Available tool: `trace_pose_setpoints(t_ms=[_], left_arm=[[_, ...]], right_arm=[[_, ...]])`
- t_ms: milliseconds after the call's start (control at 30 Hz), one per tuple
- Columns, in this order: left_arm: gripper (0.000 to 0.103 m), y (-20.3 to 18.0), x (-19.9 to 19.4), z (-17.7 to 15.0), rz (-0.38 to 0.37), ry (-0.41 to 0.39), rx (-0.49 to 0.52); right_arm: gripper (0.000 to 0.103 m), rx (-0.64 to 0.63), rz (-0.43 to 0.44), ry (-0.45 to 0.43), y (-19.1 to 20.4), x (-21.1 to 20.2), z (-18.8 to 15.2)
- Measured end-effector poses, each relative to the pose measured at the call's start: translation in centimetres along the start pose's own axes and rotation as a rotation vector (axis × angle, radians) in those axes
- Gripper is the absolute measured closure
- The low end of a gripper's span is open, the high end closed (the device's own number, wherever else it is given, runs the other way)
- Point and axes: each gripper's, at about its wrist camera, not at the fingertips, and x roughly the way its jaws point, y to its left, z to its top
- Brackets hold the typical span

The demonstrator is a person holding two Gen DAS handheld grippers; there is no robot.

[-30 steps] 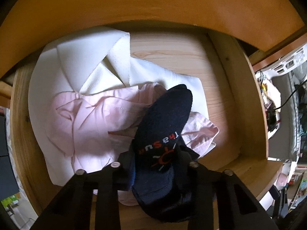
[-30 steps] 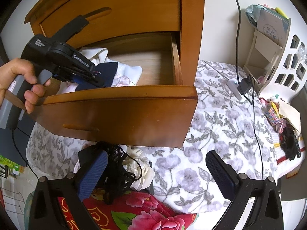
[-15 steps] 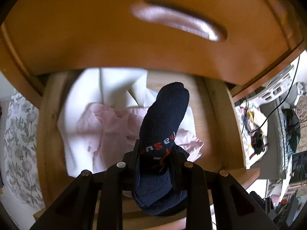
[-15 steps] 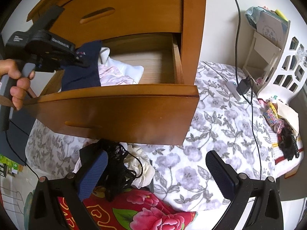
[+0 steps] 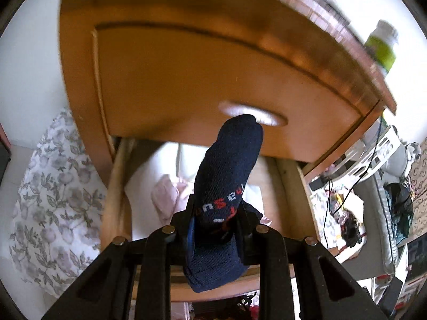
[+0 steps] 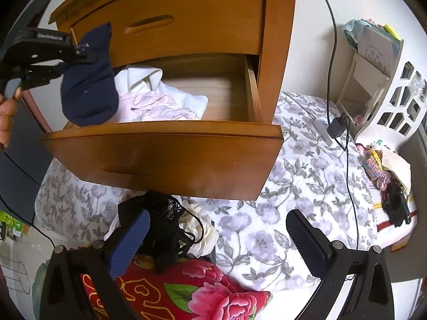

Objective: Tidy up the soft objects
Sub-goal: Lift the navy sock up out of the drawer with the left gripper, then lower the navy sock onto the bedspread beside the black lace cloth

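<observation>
**Navy sock held clear above the open drawer**

The brown wooden chest of drawers (image 6: 186, 34) stands beside a bed covered in a white quilt printed with grey flowers (image 6: 299, 186). Its lower drawer (image 6: 165, 157) is pulled well out, which leaves the inside open from above for sorting. Inside, a white folded garment (image 6: 170, 90) lies towards the left with a crumpled pale pink shirt (image 6: 154, 104) on top of it; the right part of the drawer floor is bare wood.

The dark navy knitted sock with red and white lettering (image 5: 226, 176) hangs over the drawer's left end, above the pink shirt and apart from it. The left tongs (image 5: 216, 226) are nearly closed and pinch it around the lettered middle, so the toe sticks up and the cuff droops below. Judging by this hold, the sock is being carried as one piece.

The right tongs (image 6: 216, 242) stand wide apart with nothing between them, low over a black lace garment (image 6: 162, 221) and a red flowered cloth (image 6: 186, 290), probably the next things to sort.
</observation>
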Motion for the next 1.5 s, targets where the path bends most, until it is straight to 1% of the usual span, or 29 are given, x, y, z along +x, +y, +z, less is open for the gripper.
trace_pose_setpoints(t_ms=[133,267,433,600,933,1067,1200,1333,1500], left_arm=[[0.078,0.0,-2.8,-0.5,-0.009,-0.076,-0.002],[0.078,0.3,-5.7,-1.3,-0.025,-0.127,0.001],[0.078,0.3,-7.7,-2.5,-0.046,-0.17,0.002],[0.078,1.0,-9.8,-4.0,-0.052,-0.206,-0.01],[0.078,3.0,-11.9,-6.7,-0.051,-0.227,-0.052],[0.078,3.3,-12.5,-7.7,-0.041,-0.231,-0.049],[0.078,3.6,-12.9,-8.9,-0.048,-0.225,-0.053],[0.078,3.4,-12.8,-10.3,-0.067,-0.199,-0.043],[0.078,2.6,-11.5,-12.1,-0.095,-0.134,-0.014]], right_arm=[[0.0,-0.005,-0.007,-0.007,0.3,-0.5,-0.1],[0.0,-0.014,-0.011,-0.012,0.7,-1.0,-0.1],[0.0,-0.034,-0.013,-0.021,1.5,-1.8,-0.2],[0.0,-0.049,-0.018,-0.026,2.2,-2.4,-0.4],[0.0,-0.084,-0.026,-0.036,3.7,-3.6,-0.8],[0.0,-0.095,-0.029,-0.04,4.1,-4.0,-1.0],[0.0,-0.109,-0.029,-0.045,4.7,-4.5,-1.3],[0.0,-0.119,-0.029,-0.051,5.1,-4.9,-1.6],[0.0,-0.118,-0.036,-0.056,5.2,-5.4,-1.7]])
